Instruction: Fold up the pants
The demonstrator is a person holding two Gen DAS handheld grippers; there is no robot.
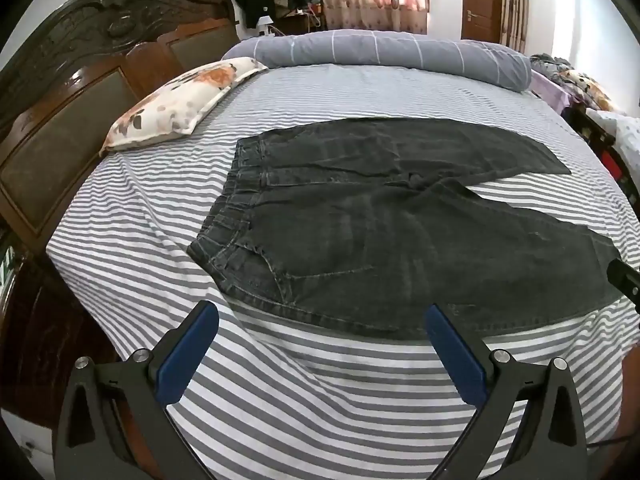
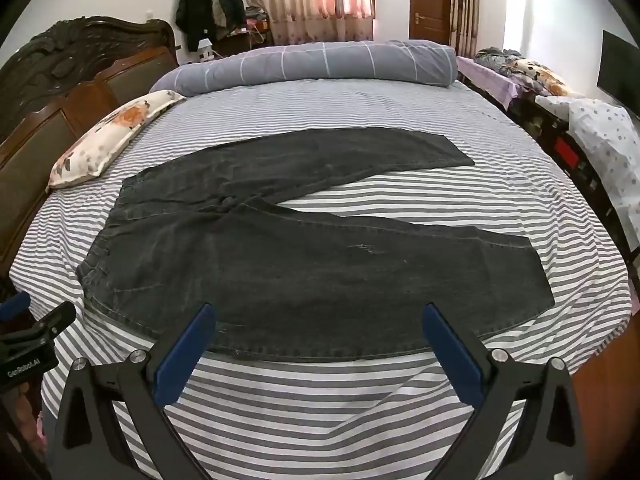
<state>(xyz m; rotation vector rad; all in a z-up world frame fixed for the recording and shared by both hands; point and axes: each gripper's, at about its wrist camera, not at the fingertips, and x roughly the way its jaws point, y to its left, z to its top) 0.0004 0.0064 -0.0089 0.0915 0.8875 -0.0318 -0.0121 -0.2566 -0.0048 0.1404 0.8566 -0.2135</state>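
Note:
Dark grey denim pants (image 1: 360,232) lie flat on the striped bed, waistband to the left, the two legs spread apart in a V toward the right. They also show in the right wrist view (image 2: 304,264). My left gripper (image 1: 320,316) is open and empty, hovering just before the near edge of the pants by the waist and hip. My right gripper (image 2: 318,316) is open and empty, hovering over the near edge of the near leg. The left gripper's tip shows at the left edge of the right wrist view (image 2: 36,328).
The bed has a grey-and-white striped sheet (image 1: 280,392). A floral pillow (image 1: 180,100) lies at the far left by the carved wooden headboard (image 1: 80,80). A rolled grey checked duvet (image 1: 392,54) lies along the far side. A cluttered side bench (image 2: 560,92) stands at the right.

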